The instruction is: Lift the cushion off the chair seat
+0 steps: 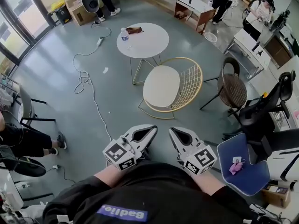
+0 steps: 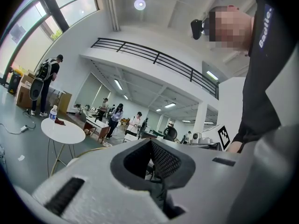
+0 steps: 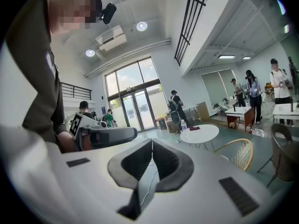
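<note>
Both left gripper (image 1: 150, 130) and right gripper (image 1: 174, 132) are held with jaws closed, empty, well short of the cushion (image 1: 161, 86) on the chair (image 1: 195, 74) seat, which could be shoved rather than gripped if unopened.

**Around the room: worktop, cable, spare seats**

A round white worktop (image 1: 142, 41) on thin gold legs stands on the grey floor (image 1: 70, 111). It carries a clear plastic water bottle (image 1: 124, 34) and, just beside it, a flat brown object (image 1: 134, 30). A long white cable (image 1: 88, 85) snakes across the floor to its left. At right stand a dark woven chair (image 1: 232, 90) and a blue-seated office chair (image 1: 243, 164) with a small pink item (image 1: 236, 167) on it.
</note>
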Demonstrator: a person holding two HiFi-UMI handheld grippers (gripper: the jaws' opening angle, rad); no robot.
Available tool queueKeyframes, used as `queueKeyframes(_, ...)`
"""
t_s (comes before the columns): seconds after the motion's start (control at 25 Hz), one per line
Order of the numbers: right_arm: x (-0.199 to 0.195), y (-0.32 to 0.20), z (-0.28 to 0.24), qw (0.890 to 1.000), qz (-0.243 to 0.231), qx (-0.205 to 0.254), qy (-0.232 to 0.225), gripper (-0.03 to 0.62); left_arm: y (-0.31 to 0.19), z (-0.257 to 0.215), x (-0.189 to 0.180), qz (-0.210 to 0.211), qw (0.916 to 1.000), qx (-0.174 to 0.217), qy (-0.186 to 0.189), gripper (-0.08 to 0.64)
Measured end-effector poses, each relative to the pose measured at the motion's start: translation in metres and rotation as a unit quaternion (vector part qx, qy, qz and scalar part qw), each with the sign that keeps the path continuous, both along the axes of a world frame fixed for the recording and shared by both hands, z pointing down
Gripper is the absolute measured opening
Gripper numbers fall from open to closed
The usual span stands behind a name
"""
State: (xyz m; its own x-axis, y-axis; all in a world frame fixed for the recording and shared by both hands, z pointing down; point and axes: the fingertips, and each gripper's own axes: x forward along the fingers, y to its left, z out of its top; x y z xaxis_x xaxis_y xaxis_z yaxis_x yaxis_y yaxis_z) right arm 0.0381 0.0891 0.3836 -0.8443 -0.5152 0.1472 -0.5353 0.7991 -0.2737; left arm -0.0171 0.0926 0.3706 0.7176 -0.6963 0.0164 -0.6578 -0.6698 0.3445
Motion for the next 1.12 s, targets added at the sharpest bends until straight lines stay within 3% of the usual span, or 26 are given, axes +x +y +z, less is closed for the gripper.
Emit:
queueKeyframes(0.52, -0.083, -0.119, 0.011, 0.998, 0.06, -0.023, 0.019, 0.028, -0.128, 0.02, -0.095, 0.039, 0.9991, -0.011, -0.011, 0.015)
queueKeyframes(1.12, -0.081, -0.191, 0.051, 0.998, 0.037, -0.047, 0.027, 0.028, -0.218, 0.089, -0.09, 0.003, 0.9979, -0.06, -0.023, 0.015)
